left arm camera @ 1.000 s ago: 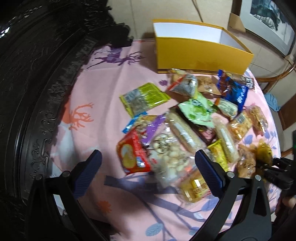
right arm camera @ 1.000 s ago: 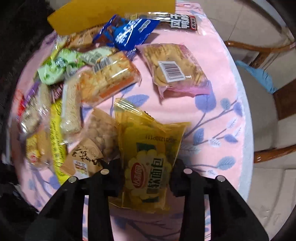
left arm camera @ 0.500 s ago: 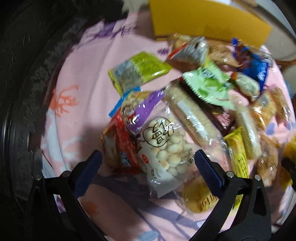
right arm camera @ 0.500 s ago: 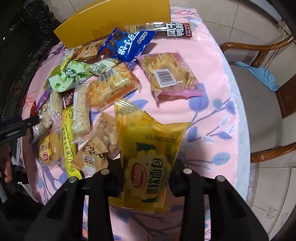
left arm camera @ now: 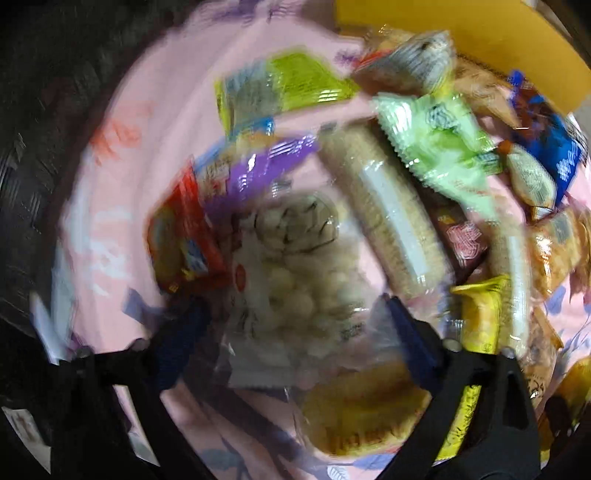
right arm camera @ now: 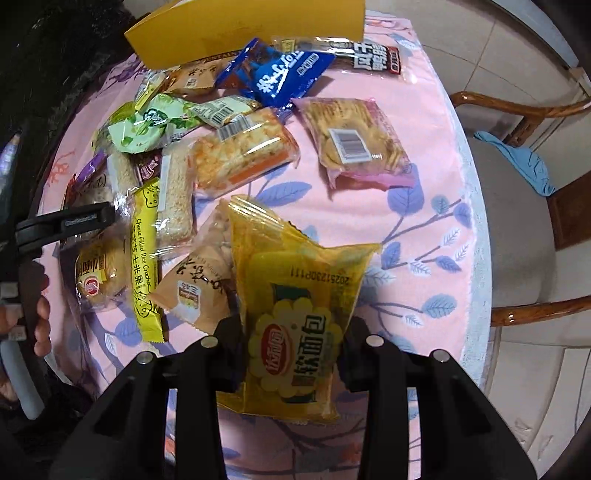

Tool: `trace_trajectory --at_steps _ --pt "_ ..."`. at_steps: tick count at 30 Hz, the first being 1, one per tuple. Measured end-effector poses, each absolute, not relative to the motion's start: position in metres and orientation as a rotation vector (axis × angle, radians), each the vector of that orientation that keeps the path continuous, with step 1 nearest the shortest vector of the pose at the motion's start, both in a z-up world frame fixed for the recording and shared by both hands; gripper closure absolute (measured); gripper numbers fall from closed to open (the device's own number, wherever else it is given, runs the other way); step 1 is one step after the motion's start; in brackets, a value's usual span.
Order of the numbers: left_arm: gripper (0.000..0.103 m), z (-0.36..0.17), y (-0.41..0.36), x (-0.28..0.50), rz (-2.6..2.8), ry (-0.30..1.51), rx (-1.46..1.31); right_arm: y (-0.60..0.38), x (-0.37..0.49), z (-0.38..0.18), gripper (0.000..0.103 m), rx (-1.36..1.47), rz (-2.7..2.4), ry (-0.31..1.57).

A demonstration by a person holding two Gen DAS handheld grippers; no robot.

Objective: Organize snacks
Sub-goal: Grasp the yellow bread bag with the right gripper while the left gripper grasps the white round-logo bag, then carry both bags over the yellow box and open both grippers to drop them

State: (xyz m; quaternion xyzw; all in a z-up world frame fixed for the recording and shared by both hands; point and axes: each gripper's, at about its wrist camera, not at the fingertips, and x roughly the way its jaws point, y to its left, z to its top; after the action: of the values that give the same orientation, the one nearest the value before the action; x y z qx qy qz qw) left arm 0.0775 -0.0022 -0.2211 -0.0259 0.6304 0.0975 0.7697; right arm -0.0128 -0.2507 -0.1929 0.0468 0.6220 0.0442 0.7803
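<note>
Pink leaf-print tablecloth (right arm camera: 424,122) carried the job: right gripper (right arm camera: 291,354) was clamped on a yellow plastic bread packet (right arm camera: 295,317), lifted off the pile. Left gripper (left arm camera: 295,325), jaws just narrowing but apart, straddled a clear bag of pale round puffs (left arm camera: 295,284). Yellow cardboard box (right arm camera: 251,26) sat at the far edge; approx. all other snacks were unsorted.

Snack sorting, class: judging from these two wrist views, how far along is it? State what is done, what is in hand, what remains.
Done: nothing visibly; whether the yellow box holds anything cannot be seen. In hand: the right gripper clamps a yellow bread packet; the left gripper, jaws just closing, straddles a clear bag of round biscuits, not visibly pinched. Left: the many packets on the pink tablecloth.
</note>
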Motion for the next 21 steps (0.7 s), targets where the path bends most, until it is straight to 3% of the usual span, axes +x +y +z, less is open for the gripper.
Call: trace_trajectory --at_steps 2,6,8,11,14,21 --pt "0.023 -0.22 0.019 0.077 0.194 1.332 -0.163 -0.248 -0.01 -0.185 0.064 0.082 0.096 1.334" --pt "0.028 -0.219 0.02 0.074 0.159 1.309 -0.108 -0.246 -0.005 -0.178 0.064 0.076 0.097 1.31" --pt "0.046 -0.214 0.014 0.072 0.134 1.292 -0.079 -0.244 -0.005 -0.179 0.064 0.084 0.103 1.307" --pt "0.062 -0.207 0.011 0.073 0.095 1.286 -0.051 -0.244 -0.008 -0.181 0.064 0.106 0.109 1.305" --pt "0.068 -0.193 0.018 0.064 0.048 1.278 -0.068 -0.246 -0.01 -0.181 0.064 0.131 0.097 1.298" --pt "0.068 -0.118 0.032 0.021 -0.062 1.158 -0.119 -0.248 -0.009 -0.141 0.064 0.178 0.113 1.175"
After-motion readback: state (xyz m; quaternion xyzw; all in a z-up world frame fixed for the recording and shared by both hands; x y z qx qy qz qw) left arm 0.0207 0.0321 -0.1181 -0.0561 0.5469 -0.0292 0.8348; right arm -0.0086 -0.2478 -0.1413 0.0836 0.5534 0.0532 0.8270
